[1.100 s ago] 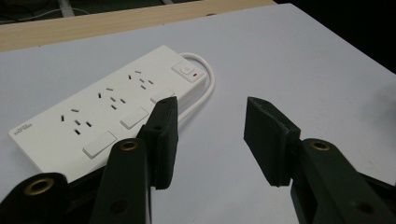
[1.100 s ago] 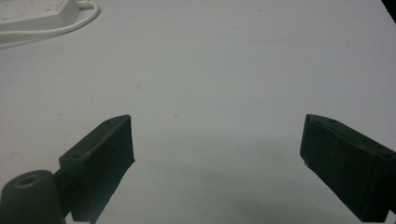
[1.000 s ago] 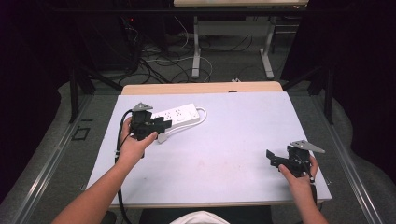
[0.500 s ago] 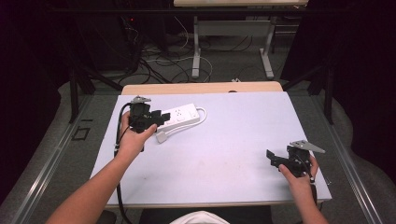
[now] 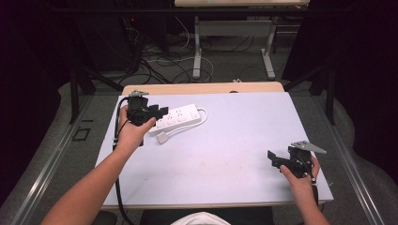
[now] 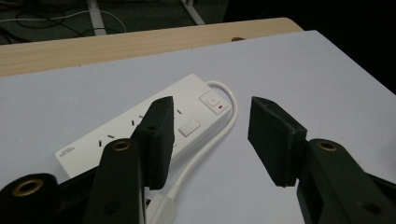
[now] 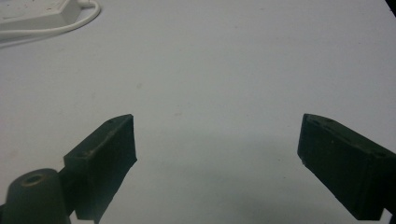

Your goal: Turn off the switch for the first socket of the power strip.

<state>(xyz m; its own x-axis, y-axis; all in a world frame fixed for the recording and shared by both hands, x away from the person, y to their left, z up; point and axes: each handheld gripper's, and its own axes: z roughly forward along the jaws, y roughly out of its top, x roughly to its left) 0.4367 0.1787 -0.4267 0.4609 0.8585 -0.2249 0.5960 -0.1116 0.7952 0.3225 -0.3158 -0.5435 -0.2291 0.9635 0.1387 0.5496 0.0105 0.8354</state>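
Observation:
A white power strip (image 5: 180, 116) lies at the far left of the pale table top (image 5: 225, 154), with its cable looped back to a white plug (image 5: 163, 137) beside it. My left gripper (image 5: 152, 112) hovers at the strip's left end, open. In the left gripper view the strip (image 6: 196, 112) and plug (image 6: 161, 210) lie beyond the left gripper (image 6: 211, 112), with nothing between its jaws. My right gripper (image 5: 274, 160) is held near the front right corner. In its own view the right gripper (image 7: 217, 144) stands open over bare table; its jaws have just been closing on nothing.
A wooden strip (image 5: 202, 88) edges the table's far side. Beyond it are loose cables and metal table legs (image 5: 197, 56) on the floor. The strip's end and cable (image 7: 88, 14) show at the top left of the right gripper view.
My left hand has carried its gripper a little up and toward the far side of the table, by the strip's left end. The right hand has stayed in place.

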